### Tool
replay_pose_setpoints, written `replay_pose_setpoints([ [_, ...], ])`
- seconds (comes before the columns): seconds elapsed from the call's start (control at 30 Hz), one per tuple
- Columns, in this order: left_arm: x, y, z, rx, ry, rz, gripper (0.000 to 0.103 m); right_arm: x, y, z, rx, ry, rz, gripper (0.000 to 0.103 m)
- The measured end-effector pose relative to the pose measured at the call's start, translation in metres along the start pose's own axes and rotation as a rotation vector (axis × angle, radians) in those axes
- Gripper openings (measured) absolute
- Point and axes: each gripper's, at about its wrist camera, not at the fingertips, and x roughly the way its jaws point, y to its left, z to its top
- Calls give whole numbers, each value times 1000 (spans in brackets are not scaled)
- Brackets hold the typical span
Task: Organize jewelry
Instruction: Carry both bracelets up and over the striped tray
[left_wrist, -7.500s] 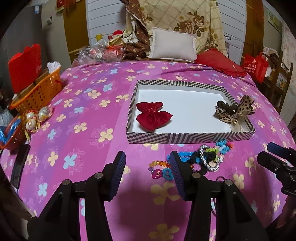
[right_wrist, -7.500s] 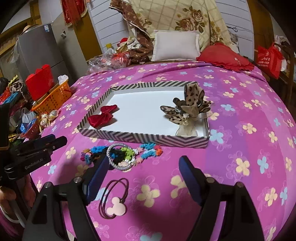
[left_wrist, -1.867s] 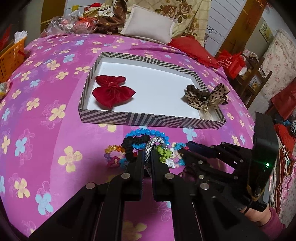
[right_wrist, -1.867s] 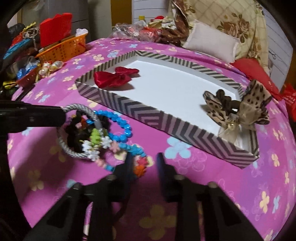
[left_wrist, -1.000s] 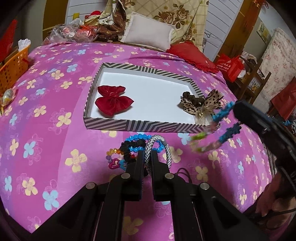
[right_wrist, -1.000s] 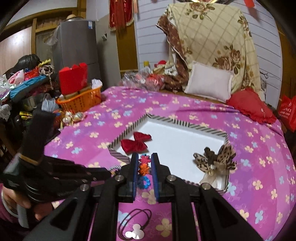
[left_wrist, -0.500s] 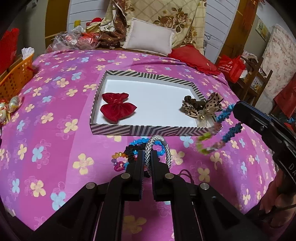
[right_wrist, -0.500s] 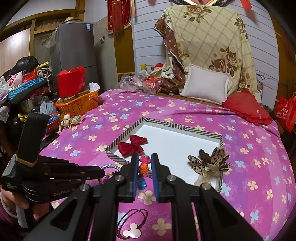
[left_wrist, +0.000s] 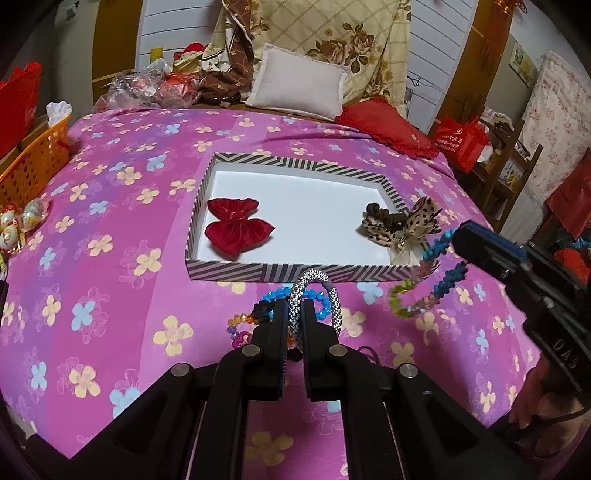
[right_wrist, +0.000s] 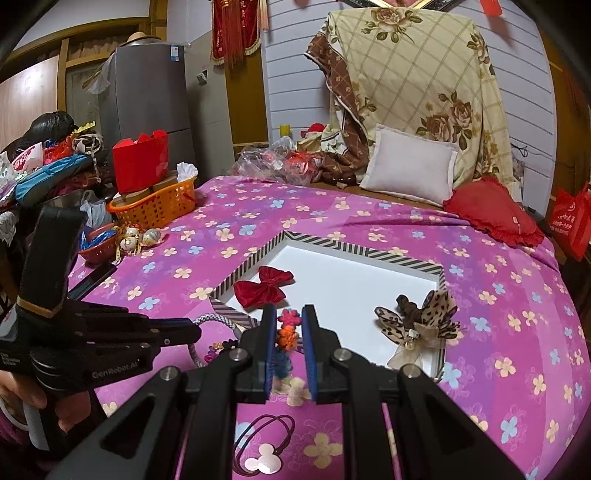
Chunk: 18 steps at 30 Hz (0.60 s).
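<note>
My left gripper is shut on a silver braided ring, which it holds up just before the striped tray. The right gripper is shut on a colourful flower bead string that dangles over the bedspread. In the left wrist view that string hangs from the right gripper beside the tray's near right corner. A red bow and a leopard bow lie in the tray. Blue beads and orange beads lie under the ring.
A hair tie with a mouse-head charm lies on the pink flowered bedspread near the front. An orange basket and small ornaments stand at the left edge. Pillows lie at the back.
Both grippers, once open over the pile, have shut on the ring and the bead string and lifted them. Over the last second the left view drew back slightly; the right gripper kept still.
</note>
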Motion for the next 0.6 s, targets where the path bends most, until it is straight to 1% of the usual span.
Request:
replay_pose_setpoints([
  [0.27, -5, 2, 14, 14, -31, 26, 0, -1, -6, 4, 7, 5, -13, 14],
  [0.6, 1, 3, 27, 30, -36, 56, 0, 7, -6, 10, -5, 14, -21, 14],
])
